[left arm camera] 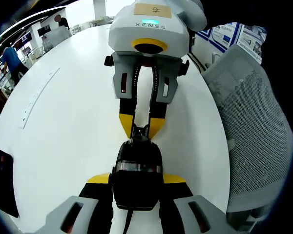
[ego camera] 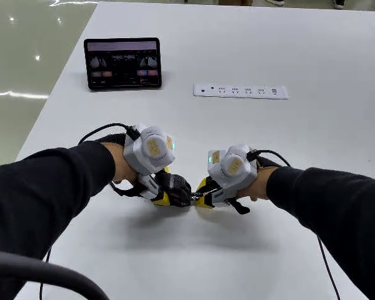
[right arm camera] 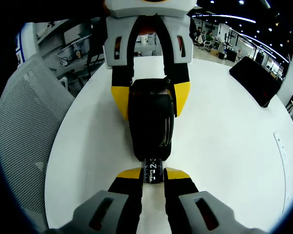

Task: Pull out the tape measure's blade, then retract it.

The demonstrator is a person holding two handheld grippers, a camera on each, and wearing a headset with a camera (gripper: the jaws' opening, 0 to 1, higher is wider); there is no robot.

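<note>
A black tape measure rests just above the white table, between the two grippers. My left gripper is shut on its body, with yellow fingertips on either side of the case. Only a short length of blade, with printed numbers, sticks out of the case. My right gripper is shut on that blade end. In the left gripper view the right gripper comes in from the top and pinches the blade tip. In the head view the right gripper sits close against the case.
A dark tablet stands at the back left and a white power strip lies at the back centre. A grey mesh chair stands by the table's near edge, its armrest at lower left. The table's left edge borders the glossy floor.
</note>
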